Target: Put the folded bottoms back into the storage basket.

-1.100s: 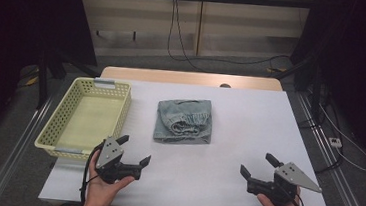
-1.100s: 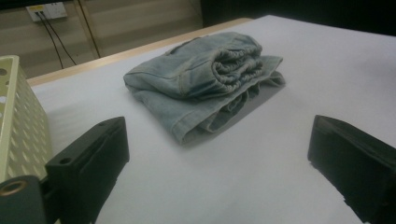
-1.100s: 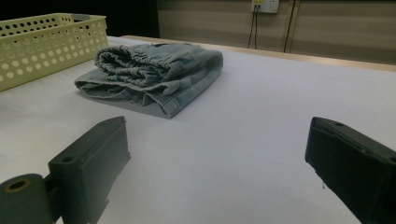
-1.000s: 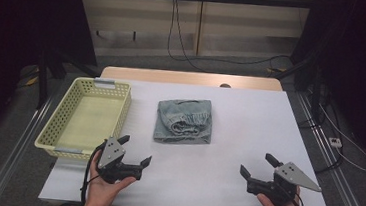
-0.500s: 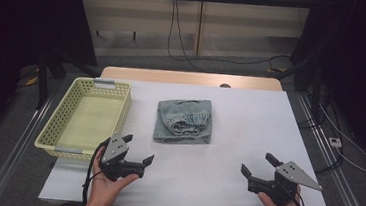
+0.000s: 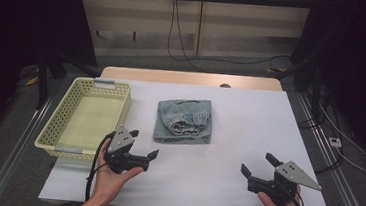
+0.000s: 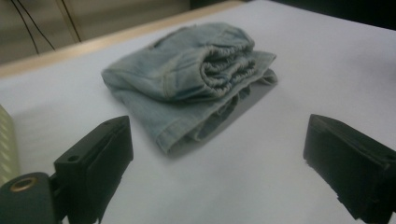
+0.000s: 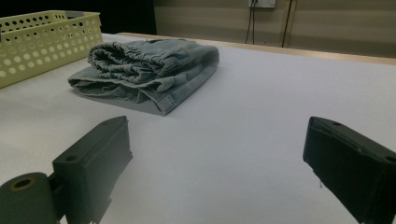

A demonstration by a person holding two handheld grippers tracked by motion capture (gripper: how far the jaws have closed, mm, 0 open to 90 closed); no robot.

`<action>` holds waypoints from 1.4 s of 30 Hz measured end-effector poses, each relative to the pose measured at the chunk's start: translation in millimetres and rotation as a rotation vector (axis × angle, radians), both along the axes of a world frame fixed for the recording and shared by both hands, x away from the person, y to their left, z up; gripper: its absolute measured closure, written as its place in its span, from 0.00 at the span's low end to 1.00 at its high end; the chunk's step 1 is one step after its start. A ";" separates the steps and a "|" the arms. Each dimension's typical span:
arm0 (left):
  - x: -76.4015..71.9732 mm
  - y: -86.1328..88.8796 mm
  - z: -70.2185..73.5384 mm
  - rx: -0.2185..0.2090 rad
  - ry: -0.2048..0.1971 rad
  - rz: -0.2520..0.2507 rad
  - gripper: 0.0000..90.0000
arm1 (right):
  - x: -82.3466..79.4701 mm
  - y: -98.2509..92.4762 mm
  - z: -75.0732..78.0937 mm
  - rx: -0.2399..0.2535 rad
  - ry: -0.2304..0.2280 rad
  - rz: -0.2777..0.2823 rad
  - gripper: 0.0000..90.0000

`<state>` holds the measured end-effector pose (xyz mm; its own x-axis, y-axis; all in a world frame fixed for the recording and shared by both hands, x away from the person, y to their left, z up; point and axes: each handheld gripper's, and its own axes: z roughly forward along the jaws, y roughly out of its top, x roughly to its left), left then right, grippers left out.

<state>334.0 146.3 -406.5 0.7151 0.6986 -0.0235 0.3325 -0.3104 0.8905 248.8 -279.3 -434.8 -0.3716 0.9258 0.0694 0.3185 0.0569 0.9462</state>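
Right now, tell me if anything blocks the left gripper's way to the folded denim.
Nothing visible does. The left gripper has its jaws open, and bare white table lies between it and the folded denim. The yellow basket sits off to the side.

A table (image 6: 248, 134) with a white top and a wooden strip along its far edge carries two things: a yellow perforated basket (image 6: 65, 135) at its left side, and folded denim shorts (image 6: 184, 120) near the middle, just beside the basket.
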 end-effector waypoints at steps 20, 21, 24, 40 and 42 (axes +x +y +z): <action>37.1 -7.9 12.9 0.030 0.052 0.045 0.06 | 2.6 -0.1 -1.5 0.002 0.016 0.010 0.08; 37.1 -7.9 12.9 0.030 0.052 0.045 0.06 | 2.6 -0.1 -1.5 0.002 0.016 0.010 0.08; 42.8 -13.6 15.7 0.059 0.054 0.044 0.07 | 3.1 -0.1 -2.0 0.002 0.019 0.014 0.08; 65.7 -23.5 23.4 0.065 0.082 0.088 0.09 | 4.3 3.7 -1.5 -0.010 0.024 0.026 0.08; 68.9 -25.3 24.0 0.059 0.091 0.089 0.09 | 5.5 4.5 -1.7 -0.011 0.024 0.028 0.08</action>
